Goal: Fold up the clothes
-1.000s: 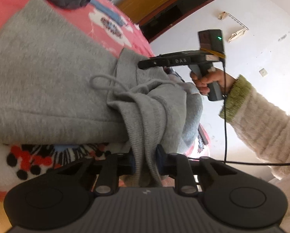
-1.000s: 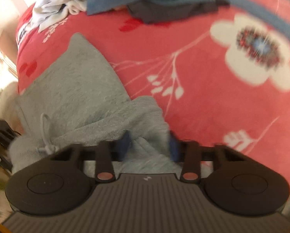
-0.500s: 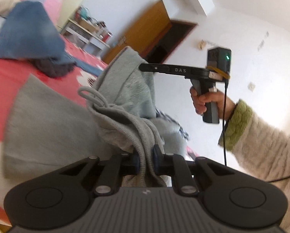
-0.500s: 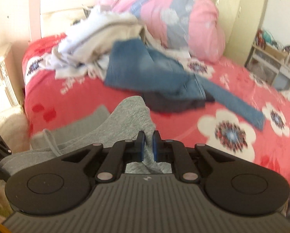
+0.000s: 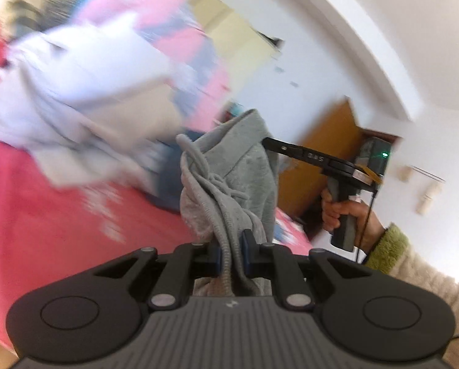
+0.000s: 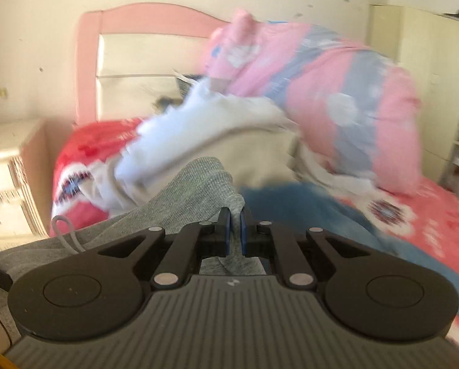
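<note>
Where red floral bedspread (image 6: 438, 215) lies, pink headboard (image 6: 88, 61), white wall (image 5: 337, 70).

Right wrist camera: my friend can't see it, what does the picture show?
The right gripper is shut on a fold of a grey garment, lifted above a red flowered bed. Behind lie a blurred pile of pale clothes, a pink and blue quilt and a pink headboard.

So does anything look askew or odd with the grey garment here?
Yes: the grey sweatpants hang bunched between the left gripper and right gripper, waistband twisted, drawstring looping loose. Nothing looks damaged.
</note>
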`<state>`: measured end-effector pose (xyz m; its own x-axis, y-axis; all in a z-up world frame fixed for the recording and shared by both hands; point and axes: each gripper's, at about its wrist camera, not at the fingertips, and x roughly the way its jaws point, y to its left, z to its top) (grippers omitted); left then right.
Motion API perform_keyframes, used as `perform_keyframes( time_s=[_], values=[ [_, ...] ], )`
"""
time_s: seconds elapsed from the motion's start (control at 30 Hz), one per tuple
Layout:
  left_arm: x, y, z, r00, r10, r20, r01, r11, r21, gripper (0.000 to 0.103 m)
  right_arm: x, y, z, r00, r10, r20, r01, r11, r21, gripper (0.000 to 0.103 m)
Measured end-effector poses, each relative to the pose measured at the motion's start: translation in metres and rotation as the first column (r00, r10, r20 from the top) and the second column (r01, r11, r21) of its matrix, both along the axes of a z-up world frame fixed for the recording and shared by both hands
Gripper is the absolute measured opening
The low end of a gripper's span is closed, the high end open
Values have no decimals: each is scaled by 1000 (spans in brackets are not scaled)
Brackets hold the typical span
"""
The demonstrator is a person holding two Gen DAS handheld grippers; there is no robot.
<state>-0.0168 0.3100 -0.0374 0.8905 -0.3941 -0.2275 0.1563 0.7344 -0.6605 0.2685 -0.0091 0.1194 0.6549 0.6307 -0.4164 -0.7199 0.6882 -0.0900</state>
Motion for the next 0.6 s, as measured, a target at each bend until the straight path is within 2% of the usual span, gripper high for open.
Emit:
perform_keyframes(
  time_s=[0.1,0.2,0.27,0.3,0.37,0.4,0.43,0.47,0.5,0.53,0.57,0.6],
  values=[
    [16,36,-11,993,78,-85,-78,997,-5,14,38,53,-23,997,61,-35,-61,998,29,5],
    [39,62,-48,960,74,-271,-92,994,-54,16,73,95,-65,992,74,-101,-74,997,7,5],
    [43,72,-67,940,83,-330,-121,988,-96,26,90,121,-106,992,23,-127,-36,995,-97,7],
    [40,77,-71,940,74,-334,-121,985,-121,29,95,133,-126,992,-5,-126,-15,987,-159,7],
    [35,83,-72,940,60,-336,-114,983,-142,43,97,146,-151,996,-31,-84,9,970,-242,9],
    [32,84,-71,940,55,-336,-109,983,-145,48,95,147,-153,997,-35,-63,19,969,-245,10],
    [30,86,-70,941,46,-336,-101,984,-149,53,94,146,-149,997,-46,-58,32,972,-234,15],
    [32,86,-70,942,33,-335,-86,986,-145,53,91,141,-142,997,-59,-53,46,975,-218,23],
    [32,83,-70,942,22,-336,-70,989,-131,52,83,134,-132,997,-68,-39,59,978,-198,25],
    [33,79,-69,941,14,-337,-54,993,-110,48,75,127,-121,997,-77,-24,71,981,-178,26],
    [34,77,-67,940,15,-340,-45,996,-81,33,67,120,-111,996,-86,-10,83,984,-157,28],
    [34,75,-67,939,23,-342,-46,997,-59,27,59,113,-100,995,-95,4,95,986,-136,28]
  ],
)
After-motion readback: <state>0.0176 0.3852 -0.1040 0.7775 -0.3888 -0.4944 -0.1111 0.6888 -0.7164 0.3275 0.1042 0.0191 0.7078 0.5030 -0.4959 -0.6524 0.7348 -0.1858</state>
